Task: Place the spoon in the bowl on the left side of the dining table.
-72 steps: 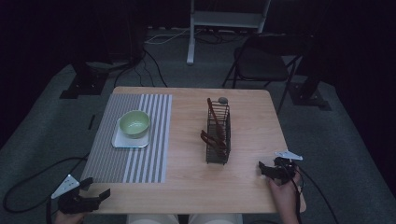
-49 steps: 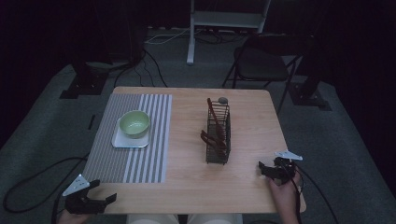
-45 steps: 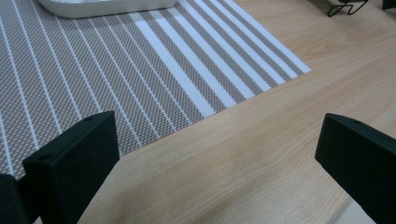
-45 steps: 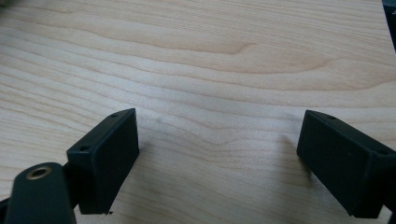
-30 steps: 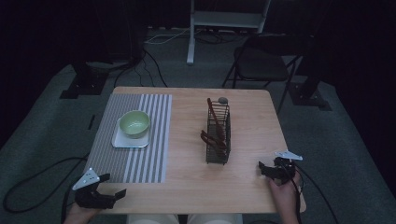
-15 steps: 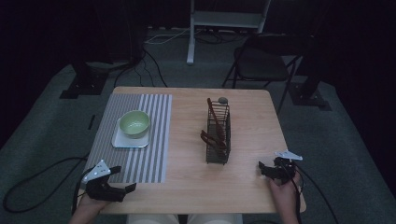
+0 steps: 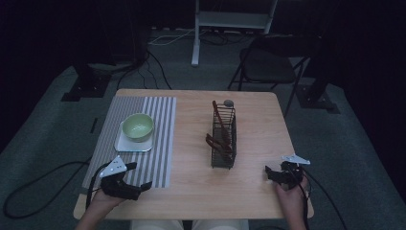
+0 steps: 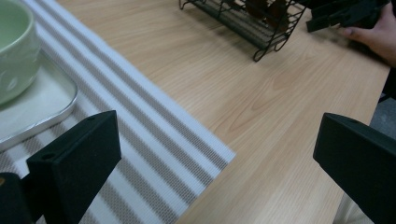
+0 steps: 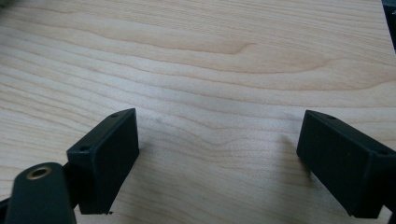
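Two hand-held grippers (image 7: 143, 184) (image 7: 269, 171) gape wide, empty; nearest, a grey-striped mat (image 7: 158, 143).

Left gripper moves onto the table

The left gripper (image 7: 139, 181) travels from beyond the table's near-left corner up over the striped mat (image 7: 158, 143), its wide-apart jaws now at the mat's near edge.

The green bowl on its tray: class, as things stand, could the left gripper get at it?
Probably yes. The left gripper is open over the striped mat's near end, and the green bowl sits on the tray just beyond, with bare mat between them.
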{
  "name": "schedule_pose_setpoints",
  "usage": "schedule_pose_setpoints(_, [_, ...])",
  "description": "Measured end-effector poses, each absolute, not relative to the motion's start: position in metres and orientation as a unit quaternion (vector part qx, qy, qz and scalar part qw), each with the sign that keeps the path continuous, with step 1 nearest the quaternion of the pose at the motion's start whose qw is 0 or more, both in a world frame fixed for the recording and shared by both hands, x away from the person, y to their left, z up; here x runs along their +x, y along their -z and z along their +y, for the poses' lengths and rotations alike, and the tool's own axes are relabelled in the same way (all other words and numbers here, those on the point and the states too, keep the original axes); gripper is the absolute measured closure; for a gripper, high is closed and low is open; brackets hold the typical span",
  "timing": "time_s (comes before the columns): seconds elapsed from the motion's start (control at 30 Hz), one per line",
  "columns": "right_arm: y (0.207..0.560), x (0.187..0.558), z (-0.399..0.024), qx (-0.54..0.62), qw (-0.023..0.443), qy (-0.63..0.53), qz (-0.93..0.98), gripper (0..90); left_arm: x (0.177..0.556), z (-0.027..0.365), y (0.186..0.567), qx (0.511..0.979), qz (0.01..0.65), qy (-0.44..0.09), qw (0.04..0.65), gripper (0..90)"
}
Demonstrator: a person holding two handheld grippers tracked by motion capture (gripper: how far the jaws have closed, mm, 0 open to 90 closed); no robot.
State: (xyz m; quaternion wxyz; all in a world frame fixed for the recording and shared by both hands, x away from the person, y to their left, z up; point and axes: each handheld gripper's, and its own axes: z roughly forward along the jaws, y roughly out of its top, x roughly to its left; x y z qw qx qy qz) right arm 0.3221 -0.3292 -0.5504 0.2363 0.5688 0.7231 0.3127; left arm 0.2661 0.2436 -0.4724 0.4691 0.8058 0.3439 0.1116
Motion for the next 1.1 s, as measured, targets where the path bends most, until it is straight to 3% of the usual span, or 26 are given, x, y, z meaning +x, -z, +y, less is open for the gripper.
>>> schedule_pose_setpoints(1.1, [0.551,0.322,-0.329,0.568,0.237,-0.313,0.724,12.2,0.312,0.142,0.427,0.824,0.259,-0.102,0.494,3.5])
